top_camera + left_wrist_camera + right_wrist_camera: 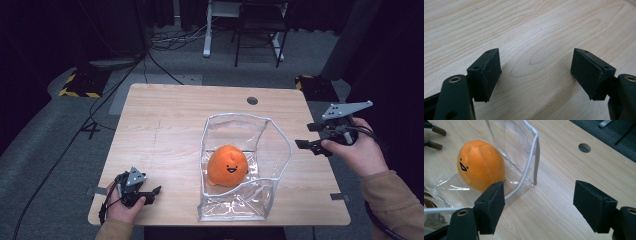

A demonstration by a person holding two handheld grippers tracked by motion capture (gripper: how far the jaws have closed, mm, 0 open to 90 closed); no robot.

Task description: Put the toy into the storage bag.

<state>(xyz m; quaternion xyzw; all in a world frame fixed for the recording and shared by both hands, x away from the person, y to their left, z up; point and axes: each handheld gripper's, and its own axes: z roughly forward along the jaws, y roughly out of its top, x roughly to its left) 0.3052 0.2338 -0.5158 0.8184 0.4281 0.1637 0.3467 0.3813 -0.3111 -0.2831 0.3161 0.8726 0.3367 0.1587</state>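
Left gripper [150, 192]: low at the near-left corner of the wooden table [165, 125], jaws spread wide, nothing between them but bare wood in its own view.
Right gripper [312, 137]: up off the table's right edge, jaws parted and empty, aimed toward the bag.
Plush: one orange smiley plush toy [227, 165] sits inside the clear plastic bag [272, 145], centre-right on the table, mouth open upward.
Risk, bag: floppy, see-through walls; a pinch on the white rim [530, 160] could well fold the bag over or drag it, plush and all.
Risk, plush: round and soft, so I'd say it rolls if the bag tips.
Risk, reach: left gripper is well apart from the bag, so nothing steadies it.
Count: two grippers, one bag, one plush, one table, one cable hole [252, 100].
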